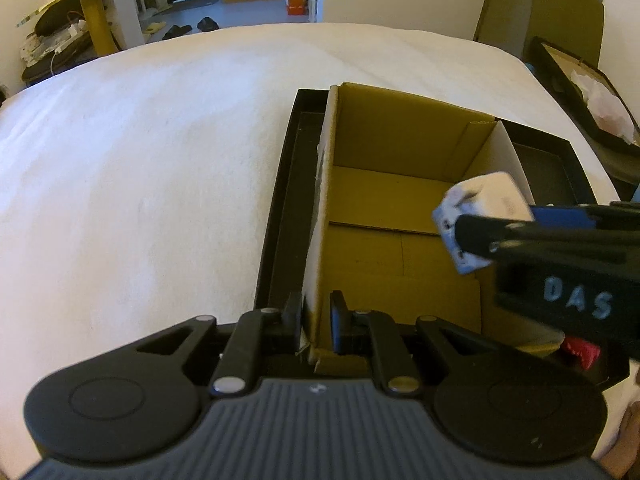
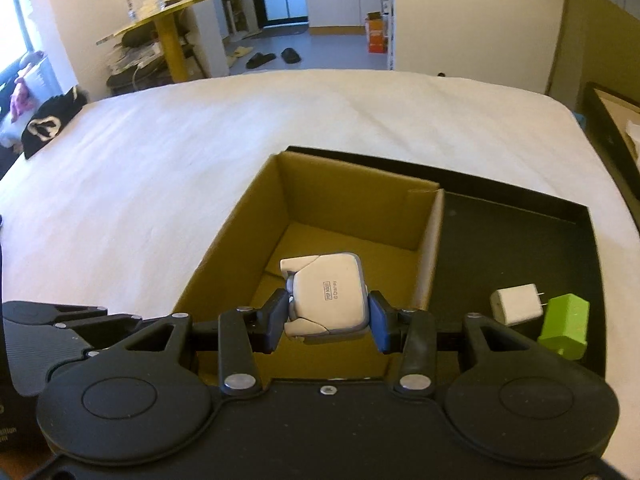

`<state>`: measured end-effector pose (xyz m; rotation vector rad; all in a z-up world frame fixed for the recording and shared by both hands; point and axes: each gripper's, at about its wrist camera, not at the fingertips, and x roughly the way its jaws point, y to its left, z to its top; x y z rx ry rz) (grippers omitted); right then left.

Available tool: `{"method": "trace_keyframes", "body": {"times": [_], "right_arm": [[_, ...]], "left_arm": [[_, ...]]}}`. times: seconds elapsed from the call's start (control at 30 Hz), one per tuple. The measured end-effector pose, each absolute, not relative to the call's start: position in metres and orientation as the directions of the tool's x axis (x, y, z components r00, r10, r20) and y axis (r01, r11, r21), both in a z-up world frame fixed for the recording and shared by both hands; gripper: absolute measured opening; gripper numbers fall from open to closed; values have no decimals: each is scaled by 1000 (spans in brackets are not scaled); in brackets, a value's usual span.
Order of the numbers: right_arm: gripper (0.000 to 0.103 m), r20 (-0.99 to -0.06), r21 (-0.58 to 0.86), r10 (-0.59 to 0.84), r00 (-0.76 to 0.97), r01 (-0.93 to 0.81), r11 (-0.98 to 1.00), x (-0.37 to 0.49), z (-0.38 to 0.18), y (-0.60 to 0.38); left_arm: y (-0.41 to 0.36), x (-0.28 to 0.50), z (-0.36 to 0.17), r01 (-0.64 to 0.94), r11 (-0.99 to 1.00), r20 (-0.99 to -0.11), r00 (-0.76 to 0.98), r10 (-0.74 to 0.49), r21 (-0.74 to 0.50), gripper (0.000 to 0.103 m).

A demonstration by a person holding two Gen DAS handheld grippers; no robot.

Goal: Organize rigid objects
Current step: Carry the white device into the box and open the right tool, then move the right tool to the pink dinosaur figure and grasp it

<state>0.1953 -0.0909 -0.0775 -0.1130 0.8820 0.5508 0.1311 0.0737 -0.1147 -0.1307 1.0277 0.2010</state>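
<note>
Right tool (image 2: 329,318) pinches white cube-shaped toy figure (image 2: 325,298) above open brown cardboard box (image 2: 236,236), ready for drop. Left tool (image 1: 316,316) clamps box wall, steadying it.

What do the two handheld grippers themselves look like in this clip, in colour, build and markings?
Both are matte black plastic. The left gripper has a ribbed grey body, two round black discs, silver pivot pins on its linkage bars and black fingers. The right gripper has the same discs, bars and pins, but blue finger pads. From the left wrist view its side carries pale "DAS" lettering and a red part. No cables or sleeves show.
</note>
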Motion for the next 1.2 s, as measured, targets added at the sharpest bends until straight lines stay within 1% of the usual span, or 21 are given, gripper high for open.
{"method": "trace_keyframes", "body": {"times": [0.3,0.33,0.37,0.4,0.57,0.63,0.7,0.97,1.2], "right_arm": [[44,-728,148,456,511,-533,833,189,-76,-77],[45,-719,143,459,522,-535,832,187,-75,-77],[55,-712,135,457,533,-535,834,186,-74,-77],[60,-711,134,456,536,-533,835,185,-73,-78],[60,-714,151,455,533,-517,843,184,-70,-91],[61,-722,156,448,527,-507,848,183,-70,-98],[66,-721,155,441,534,-497,854,181,-69,-107],[68,-718,126,392,575,-447,886,174,-65,-139],[68,-720,130,355,597,-386,913,170,-69,-172]], "left_arm": [[73,129,-114,-233,972,-855,508,109,-15,13],[73,129,-114,-233,972,-856,506,107,-15,13],[73,130,-114,-233,972,-857,504,107,-16,13],[73,130,-114,-236,972,-857,503,111,-13,13],[73,129,-113,-245,969,-856,502,123,-5,15],[73,129,-113,-247,969,-855,503,128,0,15],[71,129,-112,-242,970,-854,502,133,9,15],[67,126,-110,-250,968,-845,509,162,35,16],[63,122,-106,-258,964,-825,532,193,59,16]]}}
